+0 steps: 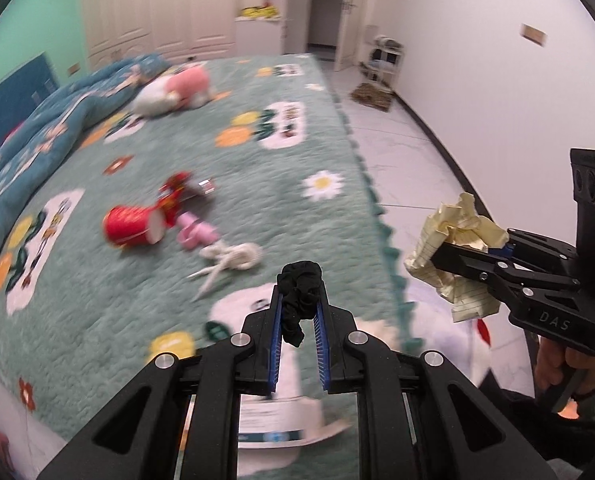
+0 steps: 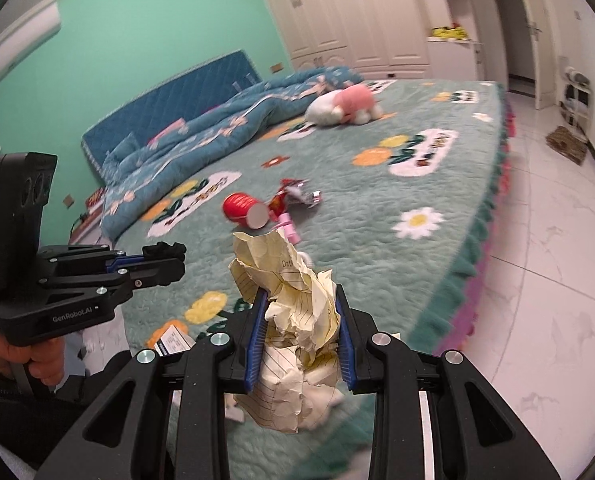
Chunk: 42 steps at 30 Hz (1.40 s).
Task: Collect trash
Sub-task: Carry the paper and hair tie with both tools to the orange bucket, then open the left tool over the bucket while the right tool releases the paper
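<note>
Clearly the pick-up step is done for two pieces, and the carry-off appears to be the step in hand, judging by how both claws hang loaded above the bed. Going left to right across the left wrist view: a red paper cup [image 1: 133, 226] lies on its side on the fluffy green flower-patterned bedspread [image 1: 97, 312], touching a crinkly red foil wrapper [image 1: 177, 192]; just beside them sit a glossy pink plastic piece [image 1: 195, 234] and a knotted white cord [image 1: 233, 258], none of them yet collected. Next comes the left gripper [image 1: 300, 308], its blue-ribbed jaws pinched nearly together on a small soft black fabric scrunchie [image 1: 299, 296], which bunches above the tips and droops between them. Farthest right, over the glossy white tiled floor [image 1: 397, 152], the right gripper [image 1: 451, 258] is clamped partway closed on a crumpled ball of pale yellow lined paper [image 1: 453, 232], stiff and sharply creased, bulging past both jaws. No bin shows in either view, so the next move probably calls for finding one and holding both grips firm; the limp scrunchie could slip, whereas the springy paper should stay wedged.
</note>
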Tool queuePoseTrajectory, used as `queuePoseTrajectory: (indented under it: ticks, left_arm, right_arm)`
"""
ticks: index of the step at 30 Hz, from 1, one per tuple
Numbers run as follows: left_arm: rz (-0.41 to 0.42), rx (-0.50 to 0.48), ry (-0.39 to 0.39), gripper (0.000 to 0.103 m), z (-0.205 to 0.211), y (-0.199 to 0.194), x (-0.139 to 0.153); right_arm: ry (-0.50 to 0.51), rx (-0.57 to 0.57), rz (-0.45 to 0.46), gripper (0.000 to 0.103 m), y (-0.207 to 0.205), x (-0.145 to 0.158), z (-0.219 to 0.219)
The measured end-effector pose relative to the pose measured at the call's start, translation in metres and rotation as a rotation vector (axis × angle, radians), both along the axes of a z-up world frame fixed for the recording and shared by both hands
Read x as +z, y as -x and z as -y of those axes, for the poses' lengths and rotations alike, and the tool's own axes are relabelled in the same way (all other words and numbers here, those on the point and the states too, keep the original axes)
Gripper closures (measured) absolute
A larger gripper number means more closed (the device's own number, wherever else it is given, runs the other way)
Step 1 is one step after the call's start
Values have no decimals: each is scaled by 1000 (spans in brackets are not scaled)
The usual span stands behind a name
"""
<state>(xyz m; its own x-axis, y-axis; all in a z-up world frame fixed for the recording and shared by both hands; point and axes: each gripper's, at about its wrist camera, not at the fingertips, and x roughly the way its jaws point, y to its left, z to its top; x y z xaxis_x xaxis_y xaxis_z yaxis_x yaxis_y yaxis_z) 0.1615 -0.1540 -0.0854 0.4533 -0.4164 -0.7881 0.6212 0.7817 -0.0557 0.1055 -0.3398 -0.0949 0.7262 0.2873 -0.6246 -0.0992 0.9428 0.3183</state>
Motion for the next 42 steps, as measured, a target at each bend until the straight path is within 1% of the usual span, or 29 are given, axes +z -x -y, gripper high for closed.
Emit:
queuePoseTrajectory:
  ticks: [5,11,15,19,23,26,31,37,42]
  left_arm:
    - [9,-134,-9,87,54,25,3]
    - [12,-304,-28,87,120,58,-2]
    - [9,-434,-50,87,169,85,-10]
    - [-9,-531,-68,87,207,106,-18]
    - [-40,-626,-91,87,244,127,-34]
    - [-63,-681,-110,87,266,139,-47]
    - [-122,-761,-157,87,301,155,-82]
    - [-225,-803,-209,87,329,161,-125]
    - [-269,-813,-262,87,346,165,-155]
  right_arm:
    - [-12,-111,12,72,42,2,44]
    - [-36,-279,0,72,102,-8,106]
    - [-54,-382,-14,72,142,-17,143]
    - [-62,-477,-28,72,178,-27,175]
    - [-79,-570,-57,72,211,-44,204]
    - [-94,-627,-85,72,230,-60,222]
    - [-120,-711,-141,72,255,-91,245]
    - [-155,-755,-219,72,268,-132,262]
    - [-162,-777,-267,72,269,-158,274]
